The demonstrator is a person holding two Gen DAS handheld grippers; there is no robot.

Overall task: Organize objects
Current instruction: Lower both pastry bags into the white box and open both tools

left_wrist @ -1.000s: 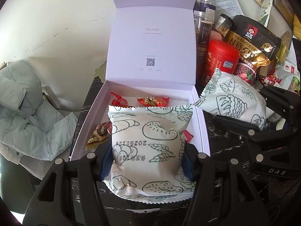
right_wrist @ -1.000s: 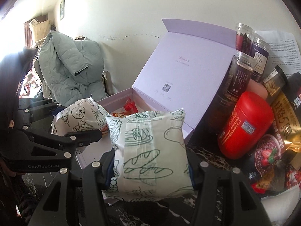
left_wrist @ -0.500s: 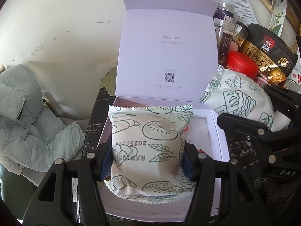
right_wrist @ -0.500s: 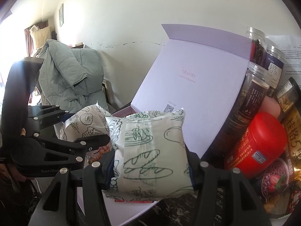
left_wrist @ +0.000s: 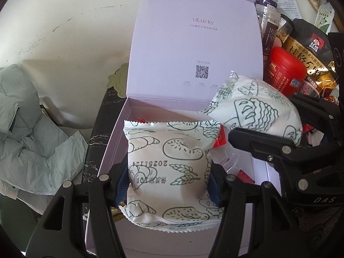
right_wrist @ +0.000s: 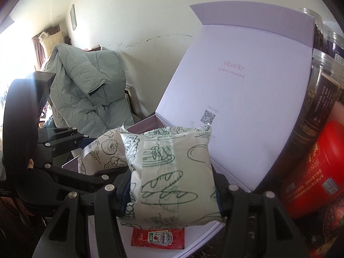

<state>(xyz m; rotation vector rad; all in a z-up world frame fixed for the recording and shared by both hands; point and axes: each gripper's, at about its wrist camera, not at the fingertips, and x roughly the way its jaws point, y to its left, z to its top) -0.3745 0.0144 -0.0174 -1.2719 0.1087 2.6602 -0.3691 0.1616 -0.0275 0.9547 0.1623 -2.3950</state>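
Left wrist view: the left gripper (left_wrist: 167,179) has its jaws clamped on a bread packet (left_wrist: 166,167), held over the open lilac box (left_wrist: 111,148). To its right, the right gripper (left_wrist: 277,133) grips a second packet (left_wrist: 255,107) above the box's right wall.

Right wrist view: the right gripper (right_wrist: 172,190) pinches its packet (right_wrist: 172,172) by both sides over the box (right_wrist: 243,99); a ketchup sachet (right_wrist: 158,237) lies on the box floor below. The left gripper (right_wrist: 86,157) and its packet (right_wrist: 103,152) sit just left.

Two white bread packets, one (left_wrist: 167,169) stamped with a dark date code, the other (right_wrist: 172,172) crossed by a pale green band, carry dark green line drawings of loaves and wheat. The open box (left_wrist: 193,49) is pale lilac with pinkish lettering. A red ketchup sachet (right_wrist: 158,237), a red canister (left_wrist: 286,75) and a grey-green quilted jacket (right_wrist: 86,90) surround them.
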